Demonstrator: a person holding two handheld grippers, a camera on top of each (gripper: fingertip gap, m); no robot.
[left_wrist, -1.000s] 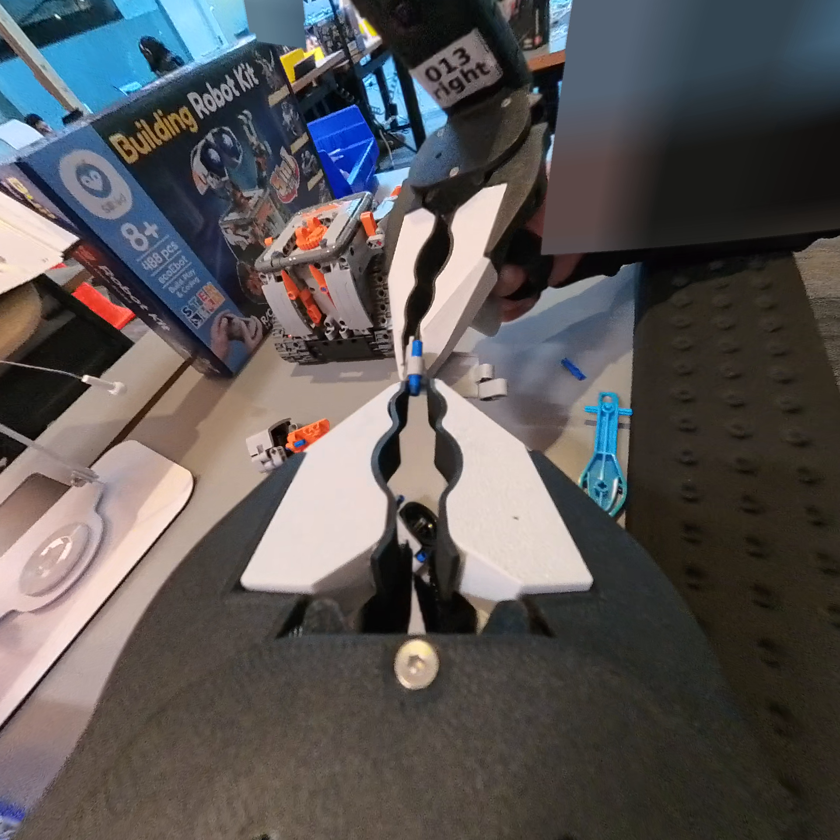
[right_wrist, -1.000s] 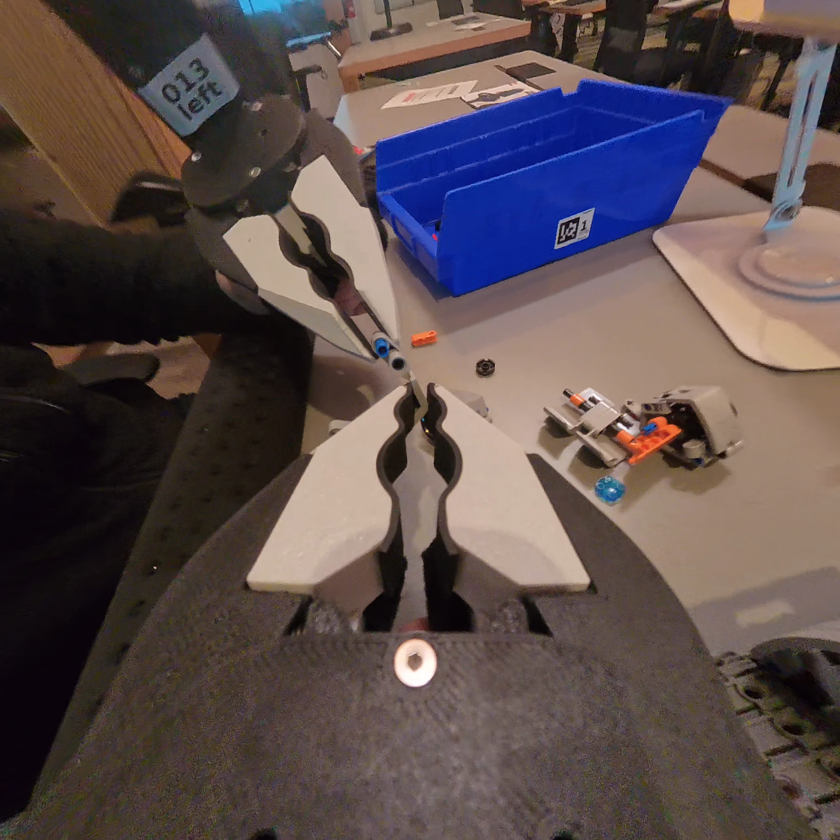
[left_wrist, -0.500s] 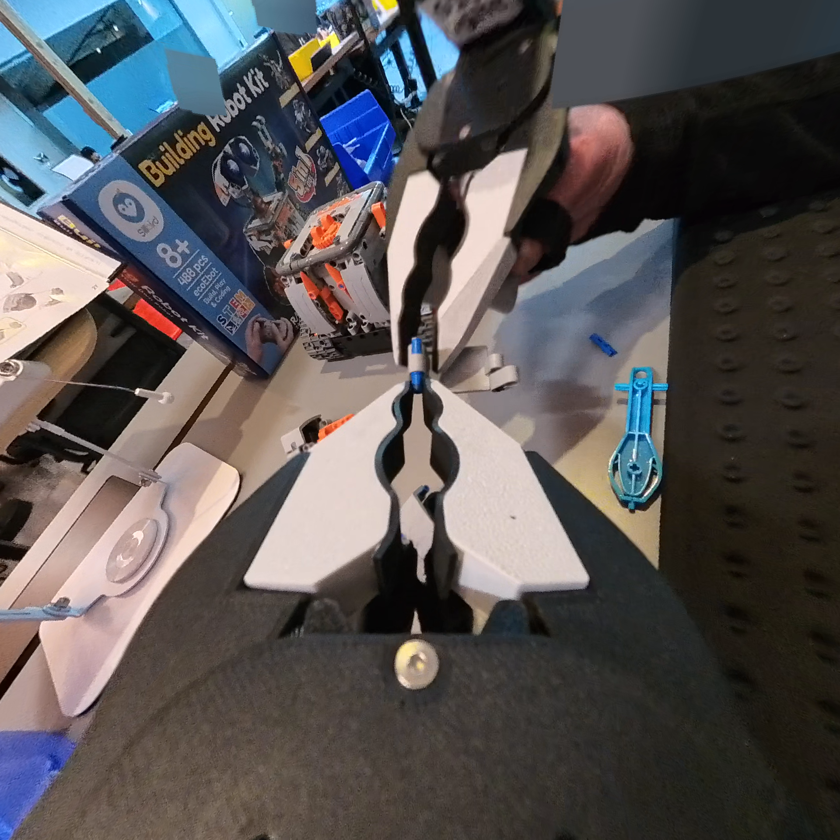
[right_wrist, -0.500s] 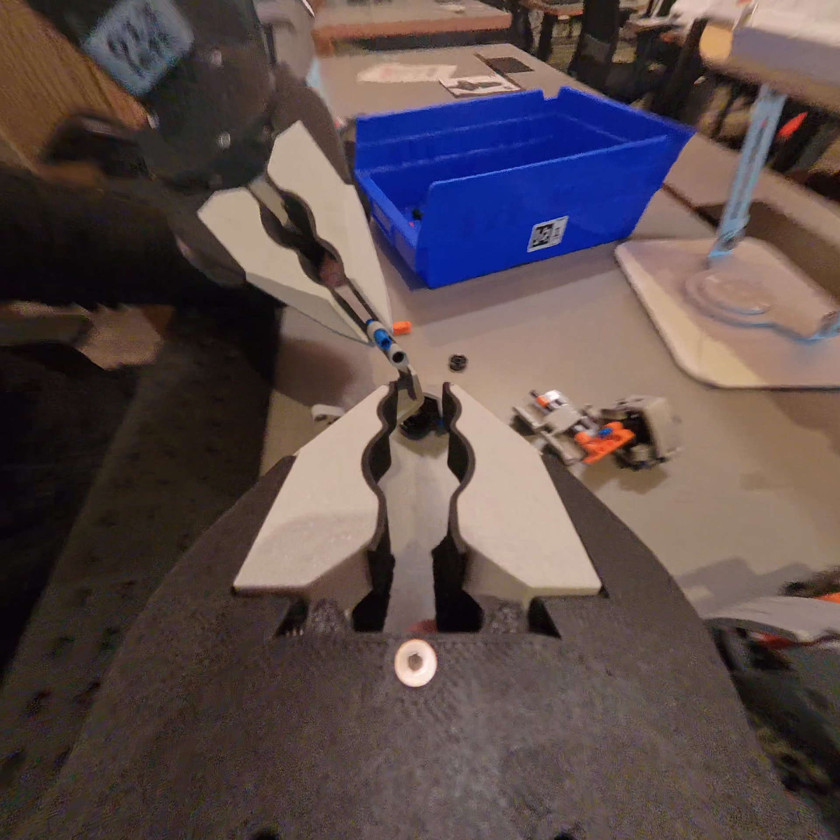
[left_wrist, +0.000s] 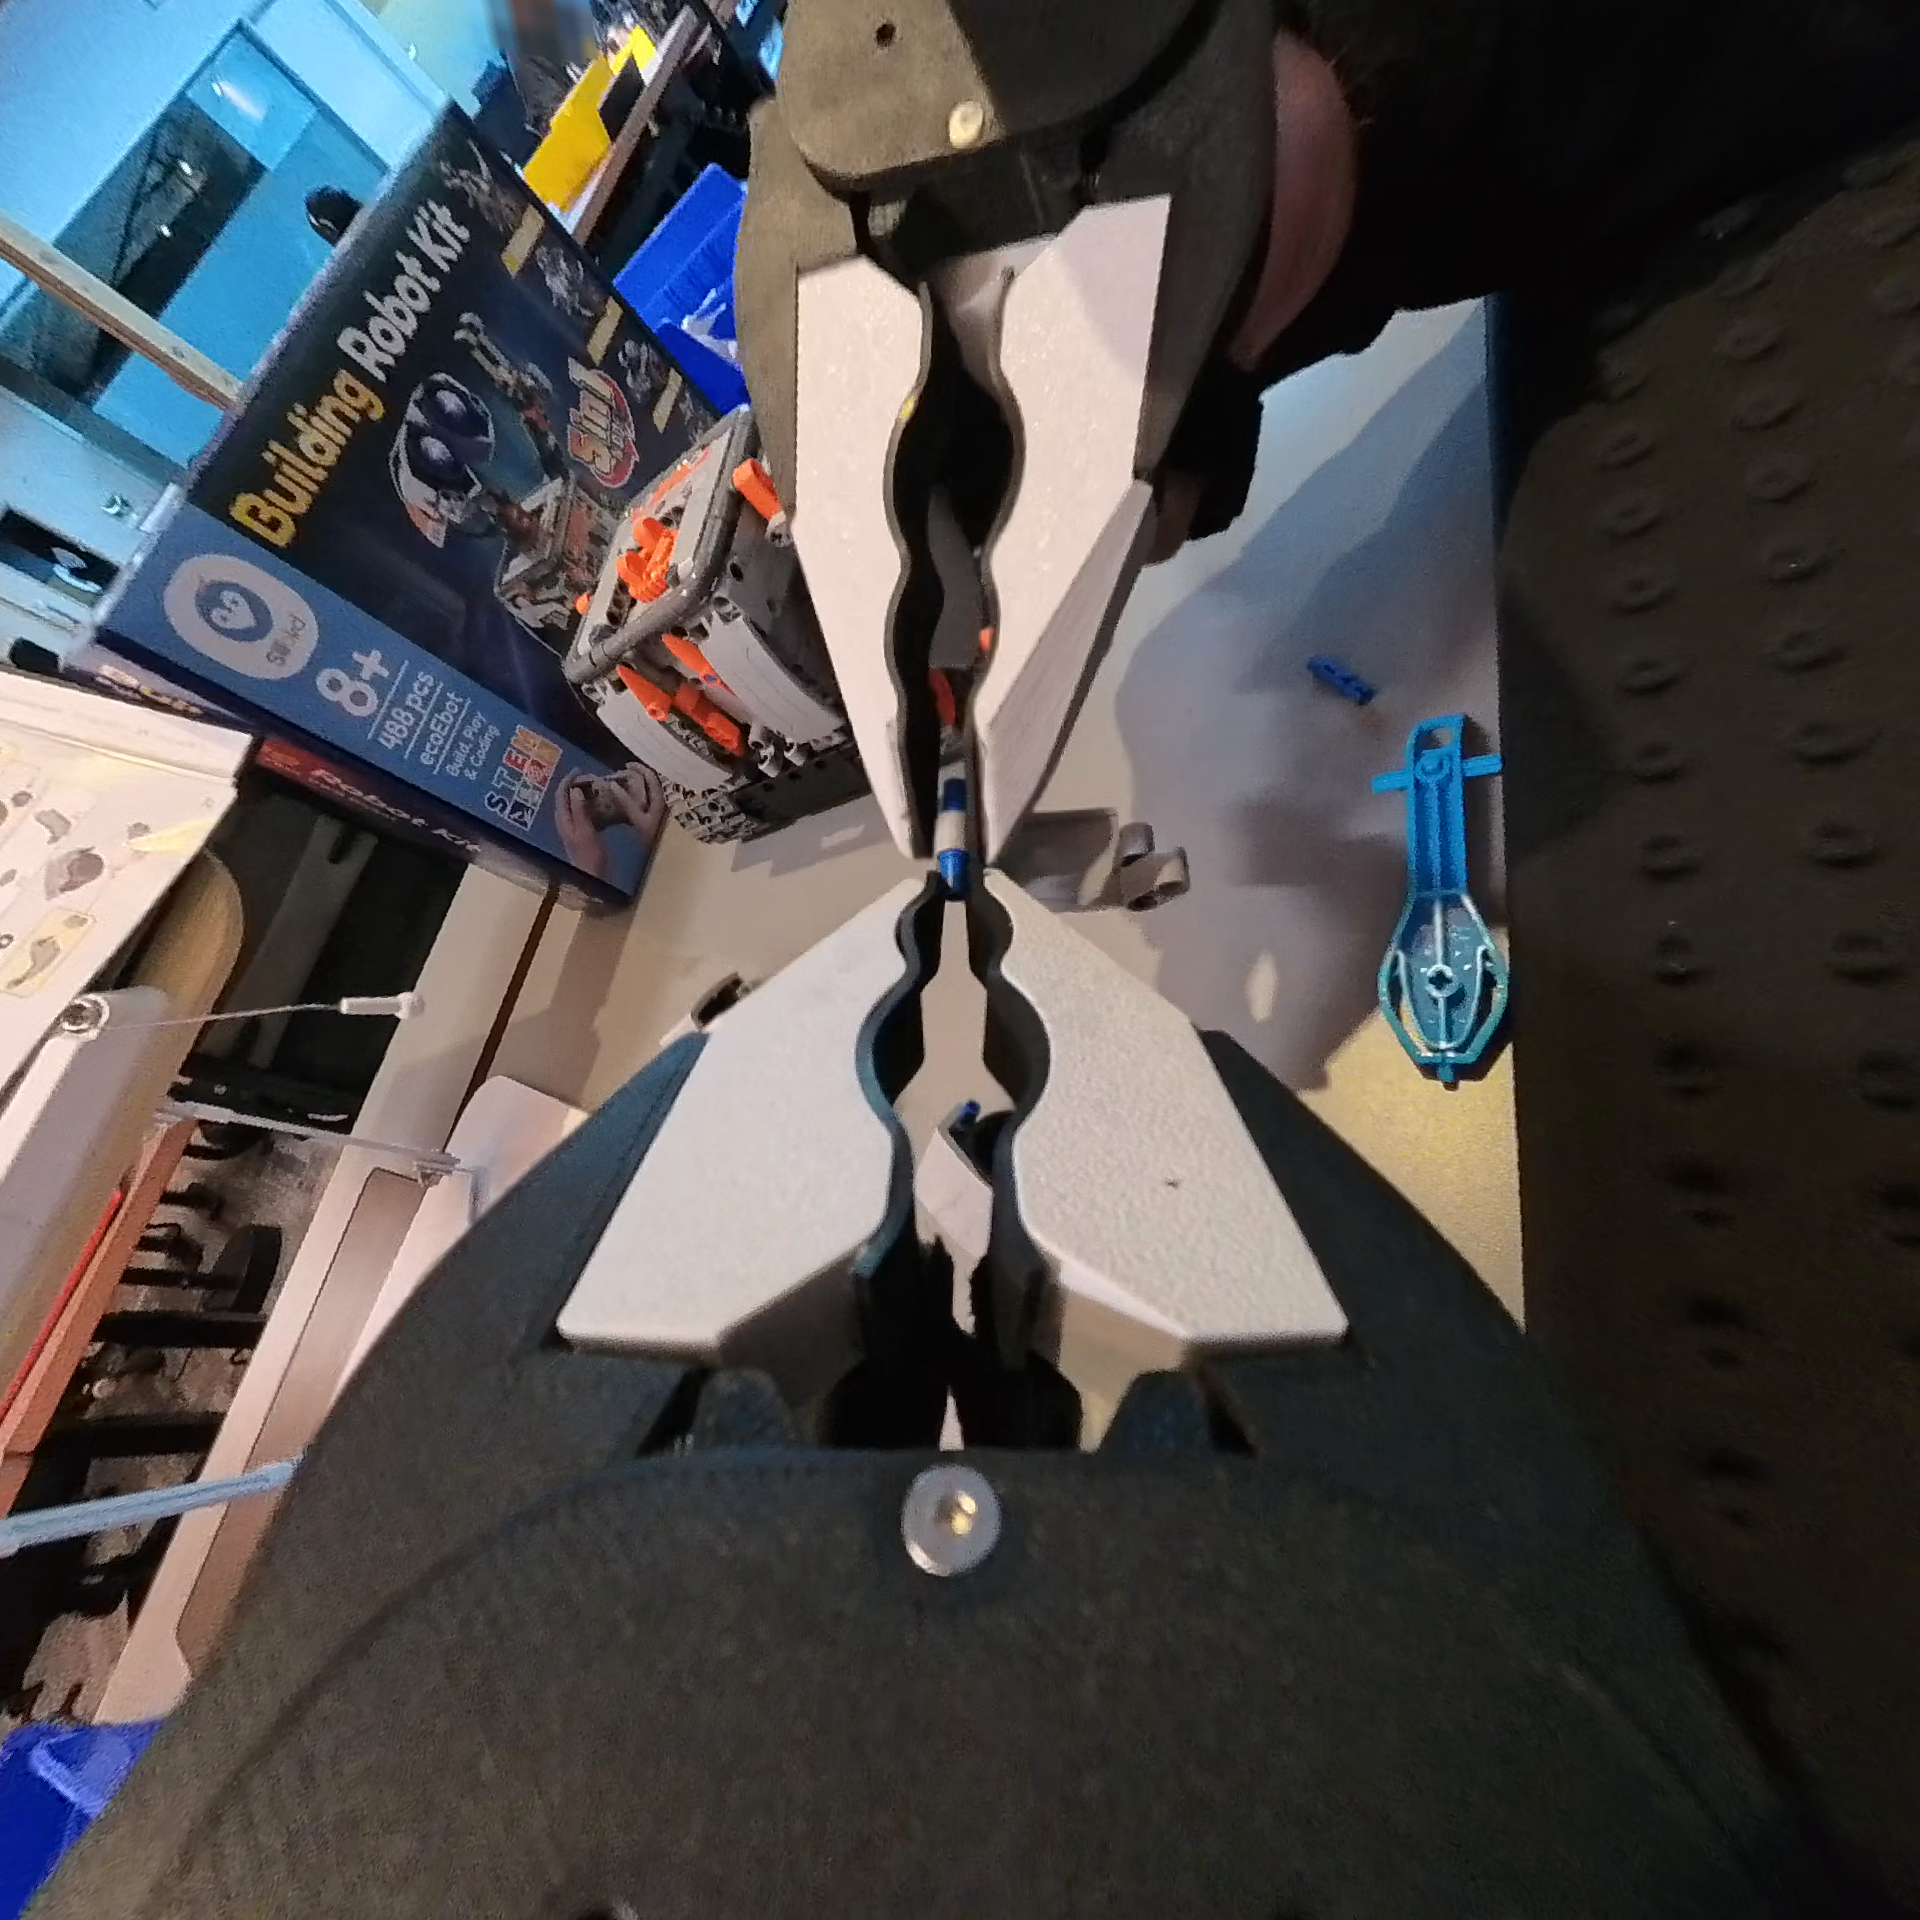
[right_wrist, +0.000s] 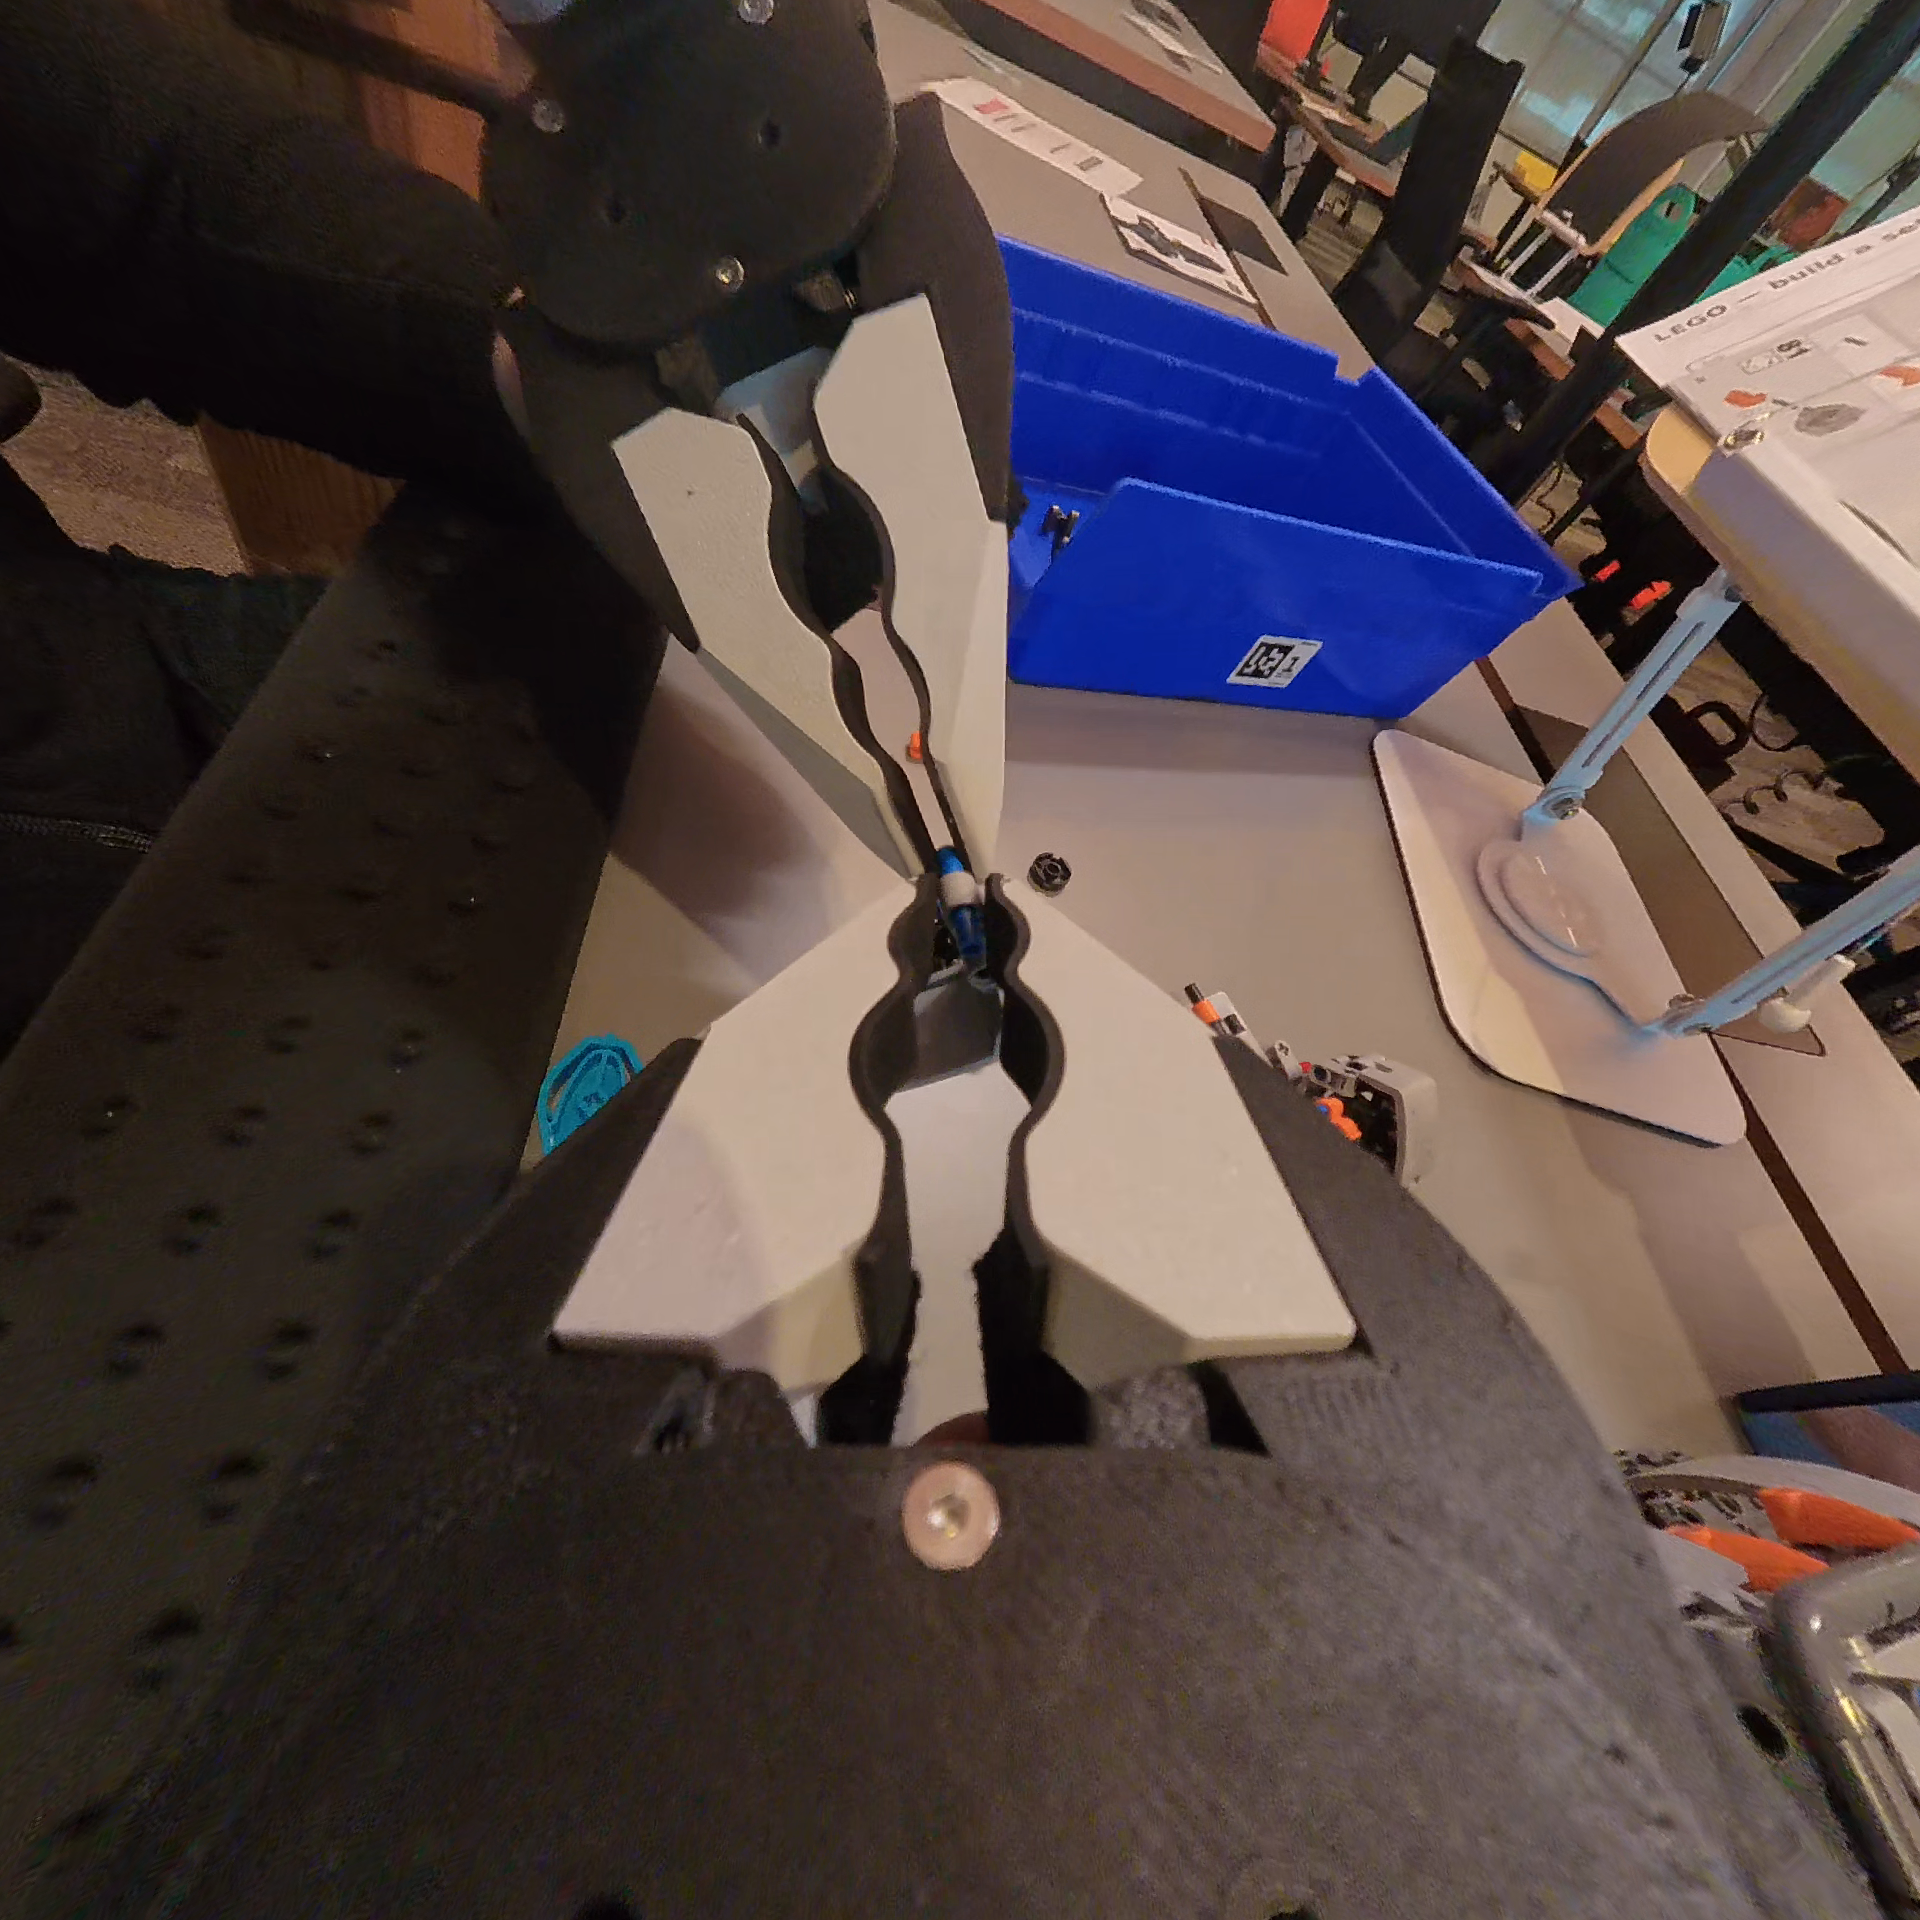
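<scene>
Left gripper pinches small blue-and-white plastic pin, tip-to-tip with right gripper, nearly closed around it before blue plastic bin. Keep pin axis aligned.

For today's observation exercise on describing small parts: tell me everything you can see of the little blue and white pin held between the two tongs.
The blue and white pin is a slim plastic-looking rod in blue and white bands. It hangs above the grey table, bridging the left tongs and right tongs, which meet tip to tip. Each pair pinches one end; only the short middle shows, so its full length is hidden.
</scene>
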